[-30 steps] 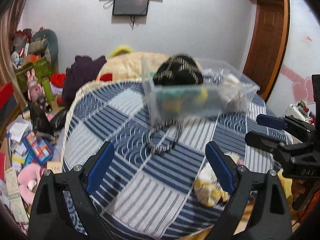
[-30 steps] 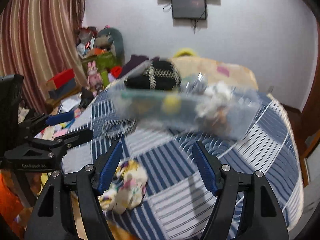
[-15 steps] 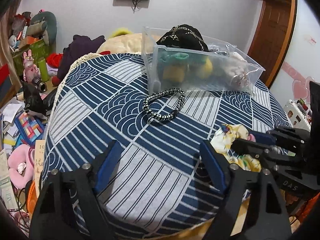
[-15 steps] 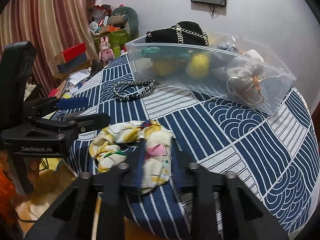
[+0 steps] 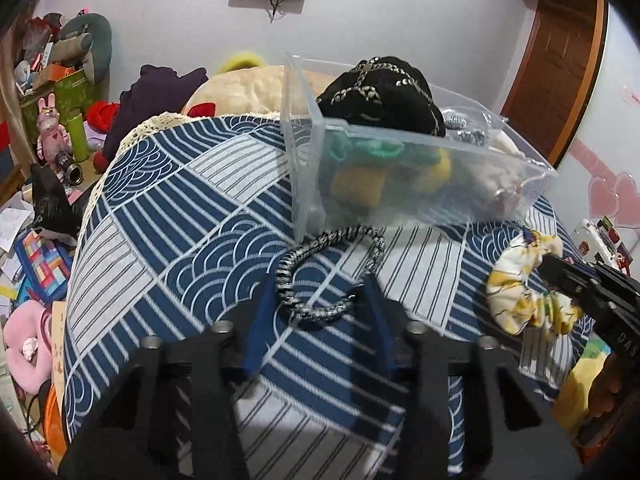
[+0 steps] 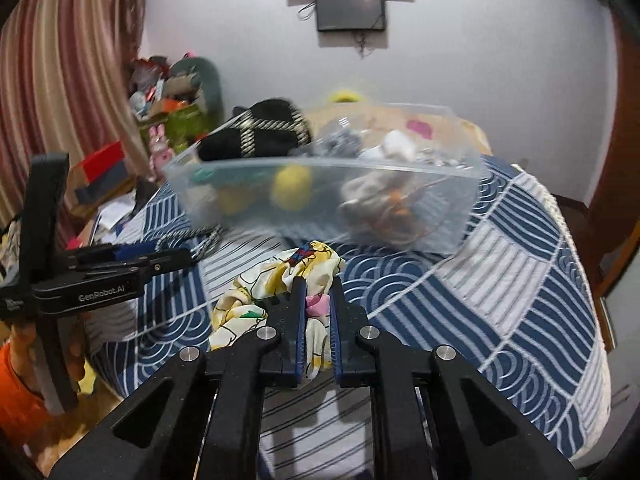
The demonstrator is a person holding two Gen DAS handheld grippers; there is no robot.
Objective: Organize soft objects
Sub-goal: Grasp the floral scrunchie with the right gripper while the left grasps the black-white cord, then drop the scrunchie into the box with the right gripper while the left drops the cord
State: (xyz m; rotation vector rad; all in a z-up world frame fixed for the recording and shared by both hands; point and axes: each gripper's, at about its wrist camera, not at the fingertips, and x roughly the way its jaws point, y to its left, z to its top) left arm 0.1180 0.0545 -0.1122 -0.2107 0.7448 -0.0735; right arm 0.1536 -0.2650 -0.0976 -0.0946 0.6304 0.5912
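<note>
A clear plastic bin (image 5: 420,176) (image 6: 320,200) stands on the blue patterned bed cover (image 5: 180,240), holding a black hat (image 5: 380,92), yellow and green soft items and several others. My right gripper (image 6: 317,284) is shut on a yellow floral scrunchie (image 6: 280,280) (image 5: 520,292), lifted in front of the bin. My left gripper (image 5: 316,292) has its jaws partly closed around a black-and-white braided band (image 5: 320,264) lying in front of the bin; a firm grip is not clear.
Cluttered floor with toys, books and boxes lies left of the bed (image 5: 36,220). A beige plush and purple cloth (image 5: 160,88) sit behind the bin. A wooden door (image 5: 560,60) is at right. A screen hangs on the wall (image 6: 352,8).
My right gripper shut on the scrunchie and lifted it toward the bin. My left gripper moved forward to the braided band and narrowed its jaws around it.
</note>
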